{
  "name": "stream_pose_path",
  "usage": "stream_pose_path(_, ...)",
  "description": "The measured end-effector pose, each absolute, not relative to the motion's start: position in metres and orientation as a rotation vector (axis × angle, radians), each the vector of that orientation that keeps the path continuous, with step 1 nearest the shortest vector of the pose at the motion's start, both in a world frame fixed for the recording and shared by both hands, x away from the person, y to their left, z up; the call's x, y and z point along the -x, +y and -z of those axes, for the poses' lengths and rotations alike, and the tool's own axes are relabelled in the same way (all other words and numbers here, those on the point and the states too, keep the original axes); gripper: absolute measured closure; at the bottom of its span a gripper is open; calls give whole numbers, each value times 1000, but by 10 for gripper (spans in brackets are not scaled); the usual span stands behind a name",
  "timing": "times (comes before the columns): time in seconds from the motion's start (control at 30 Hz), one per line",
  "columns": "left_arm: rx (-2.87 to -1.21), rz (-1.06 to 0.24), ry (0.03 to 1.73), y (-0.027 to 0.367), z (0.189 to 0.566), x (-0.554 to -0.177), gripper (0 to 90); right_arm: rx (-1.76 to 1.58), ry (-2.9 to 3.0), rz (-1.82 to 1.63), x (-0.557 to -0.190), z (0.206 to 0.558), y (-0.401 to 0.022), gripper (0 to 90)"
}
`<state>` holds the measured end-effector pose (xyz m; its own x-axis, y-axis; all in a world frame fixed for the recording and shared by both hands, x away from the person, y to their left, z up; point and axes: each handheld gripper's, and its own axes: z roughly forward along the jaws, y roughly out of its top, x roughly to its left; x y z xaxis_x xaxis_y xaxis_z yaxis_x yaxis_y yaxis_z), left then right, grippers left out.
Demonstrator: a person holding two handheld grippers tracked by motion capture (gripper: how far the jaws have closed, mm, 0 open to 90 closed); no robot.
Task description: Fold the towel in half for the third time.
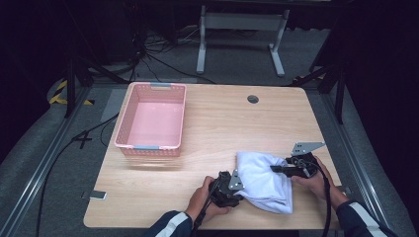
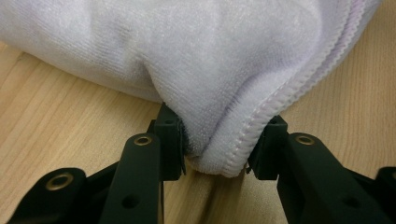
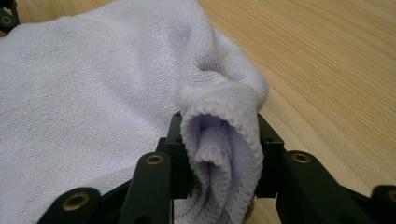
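A white terry towel [image 1: 264, 180] lies bunched on the wooden table [image 1: 222, 118], near its front right. My left gripper [image 1: 242, 194] is at the towel's near-left edge, and in the left gripper view [image 2: 217, 140] its jaws pinch a hemmed corner of the towel [image 2: 187, 46]. My right gripper [image 1: 273, 169] comes in from the right onto the towel's top. In the right gripper view [image 3: 219, 149] its jaws squeeze a folded roll of the towel's [image 3: 93, 93] edge. A hand holds each gripper.
A pink slotted basket [image 1: 123, 121] stands empty at the table's back left. A round cable hole [image 1: 253, 99] sits near the back edge. A small silver tag [image 1: 98, 195] lies at the front left corner. Cables and a white desk frame [image 1: 201, 44] stand on the floor behind.
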<state>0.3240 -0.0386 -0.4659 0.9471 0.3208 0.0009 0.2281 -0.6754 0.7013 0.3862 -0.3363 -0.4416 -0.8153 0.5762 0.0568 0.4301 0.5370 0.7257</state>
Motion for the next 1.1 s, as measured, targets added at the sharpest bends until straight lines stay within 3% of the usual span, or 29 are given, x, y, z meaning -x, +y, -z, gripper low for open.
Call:
stream_pose_path(0.4,-2309,-225,398,-27,457,-334,654,-852,2523,-1200,-390,429,-334,659)
stream_pose_path(1.1,-2196,-362,535,25,426,-349,658,-744,2459,-1276,-426,391,-274,658)
